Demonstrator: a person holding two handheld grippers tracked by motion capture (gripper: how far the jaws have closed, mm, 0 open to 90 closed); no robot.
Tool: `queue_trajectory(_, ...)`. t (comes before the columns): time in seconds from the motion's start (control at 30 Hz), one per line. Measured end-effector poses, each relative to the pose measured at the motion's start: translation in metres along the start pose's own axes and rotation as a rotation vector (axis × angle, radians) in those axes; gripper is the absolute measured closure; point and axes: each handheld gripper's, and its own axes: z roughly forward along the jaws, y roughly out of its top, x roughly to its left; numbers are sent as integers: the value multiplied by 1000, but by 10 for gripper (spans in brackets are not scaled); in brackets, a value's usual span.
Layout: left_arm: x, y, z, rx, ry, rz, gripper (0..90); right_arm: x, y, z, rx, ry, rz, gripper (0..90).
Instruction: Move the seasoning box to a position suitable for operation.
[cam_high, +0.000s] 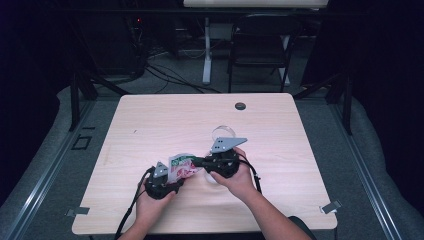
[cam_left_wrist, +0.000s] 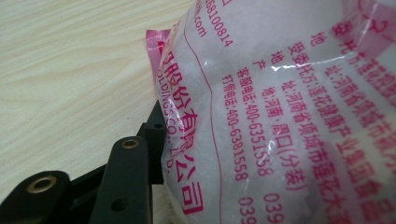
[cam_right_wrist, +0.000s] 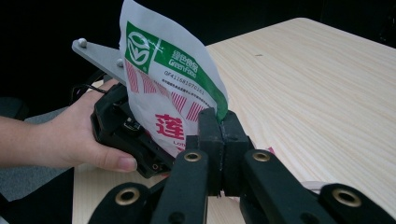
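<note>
- My right gripper (cam_right_wrist: 219, 135) was pinched shut on the top edge of the bag (cam_high: 181, 167), near middle of the table (cam_high: 150, 125).
- My left gripper (cam_high: 172, 182) was clamped around the bag's body.
- Risk, I judged: pulling apart could tear the film and spill granules.
- Glass dish (cam_high: 223, 132) sat just behind my right gripper; a knock could shove it.
- Chair (cam_high: 260, 45) stood far off.

Packet (cam_left_wrist: 289, 116): cut off by the top, right and bottom edges of the left gripper view; contents show as a white blur behind the film. Left tongs (cam_left_wrist: 154, 154): one jaw seen at lower left, the other hidden behind the packet. Round clear item (cam_high: 223, 132) on the desk (cam_high: 150, 125), high view: too small to identify, partly covered by the right tongs' (cam_high: 196, 161) grey plate.
</note>
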Motion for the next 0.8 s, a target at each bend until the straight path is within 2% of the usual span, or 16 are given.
queue_trajectory(0.43, -2, 6, -8, -27, -5, 4, 573, 4, 4, -9, -41, 2, -10, 892)
queue_trajectory(0.8, -1, 11, -10, -24, 84, 49, 576, 3, 2, -13, -38, -7, -12, 852)
